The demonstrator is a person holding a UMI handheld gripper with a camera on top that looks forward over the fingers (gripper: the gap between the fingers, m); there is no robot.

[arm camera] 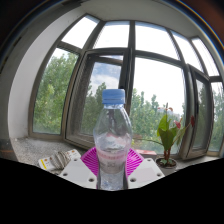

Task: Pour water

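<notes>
A clear plastic water bottle (pixel 112 135) with a blue cap stands upright between my fingers, raised in front of the bay window. Both pink pads (pixel 91 163) press against its lower body from left and right, so my gripper (pixel 112 165) is shut on the bottle. The bottle's base is hidden below the fingers. No cup or other vessel shows in the gripper view.
A wide bay window (pixel 130 75) with dark frames fills the background, green trees outside. A small potted plant (pixel 167 140) stands on the sill to the right. A packet or small box (pixel 52 160) lies on the sill to the left.
</notes>
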